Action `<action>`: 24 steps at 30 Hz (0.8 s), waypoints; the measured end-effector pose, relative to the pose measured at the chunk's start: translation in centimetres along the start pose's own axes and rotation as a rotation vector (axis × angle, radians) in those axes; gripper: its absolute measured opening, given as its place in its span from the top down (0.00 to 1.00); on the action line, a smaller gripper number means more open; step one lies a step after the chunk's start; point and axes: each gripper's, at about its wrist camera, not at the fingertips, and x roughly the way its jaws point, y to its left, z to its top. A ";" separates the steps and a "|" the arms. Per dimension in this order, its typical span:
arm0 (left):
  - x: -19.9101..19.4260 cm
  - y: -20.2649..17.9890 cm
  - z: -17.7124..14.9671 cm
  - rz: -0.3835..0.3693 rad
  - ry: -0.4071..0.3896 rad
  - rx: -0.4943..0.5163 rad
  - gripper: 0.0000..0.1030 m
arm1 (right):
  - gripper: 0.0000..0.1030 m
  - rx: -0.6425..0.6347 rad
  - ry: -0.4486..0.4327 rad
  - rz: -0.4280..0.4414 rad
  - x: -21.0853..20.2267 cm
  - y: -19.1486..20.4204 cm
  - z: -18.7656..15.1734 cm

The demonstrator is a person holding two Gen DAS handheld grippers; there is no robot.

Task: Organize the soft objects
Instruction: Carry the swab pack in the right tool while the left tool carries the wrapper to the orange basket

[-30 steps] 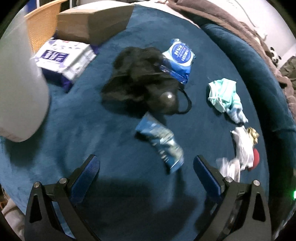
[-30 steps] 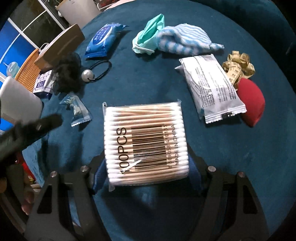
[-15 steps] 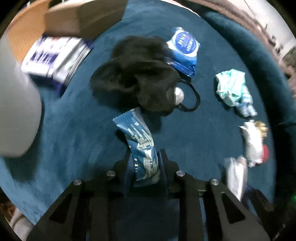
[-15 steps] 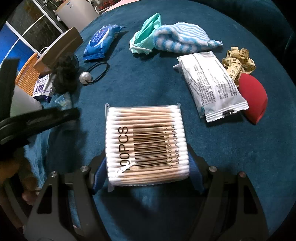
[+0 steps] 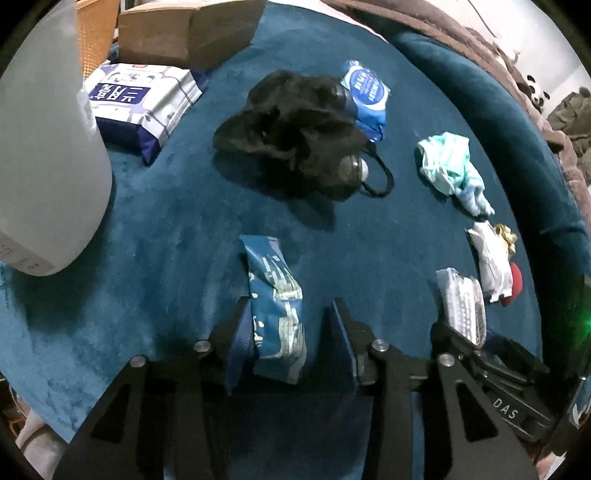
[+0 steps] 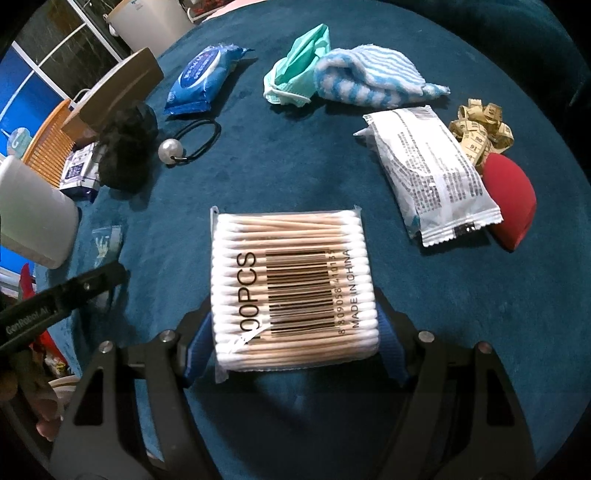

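Left gripper [image 5: 291, 332]: jaws just reopened slightly; the blue sachet [image 5: 275, 306] stands between them against the left pad, clear of the right. Right gripper [image 6: 295, 325]: pinches the cotton swab pack [image 6: 291, 288]. Beyond the black cloth [image 5: 291, 136] a cardboard box [image 5: 188, 33] is cut off, its contents hidden.

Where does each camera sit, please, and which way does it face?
Left wrist: on the left gripper, facing down at the blue cloth; its jaws, just opening, flank a sachet without gripping.
Right wrist: on the right gripper, facing down at the same cloth; its jaws clamp a swab pack.
Shared: swab pack, hair tie, red sponge, black fabric.
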 end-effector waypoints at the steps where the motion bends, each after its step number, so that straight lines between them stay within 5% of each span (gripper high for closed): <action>1: -0.1 0.1 0.0 0.014 -0.004 0.001 0.74 | 0.24 -0.003 0.000 -0.004 0.2 0.2 0.1; 9: -3.5 1.0 -0.2 -0.061 -0.048 -0.023 0.77 | 0.28 -0.024 -0.018 0.021 -0.8 1.2 0.2; 24: -9.1 0.8 0.3 0.022 -0.073 0.050 0.77 | 0.28 -0.038 -0.025 0.053 -5.2 4.6 1.6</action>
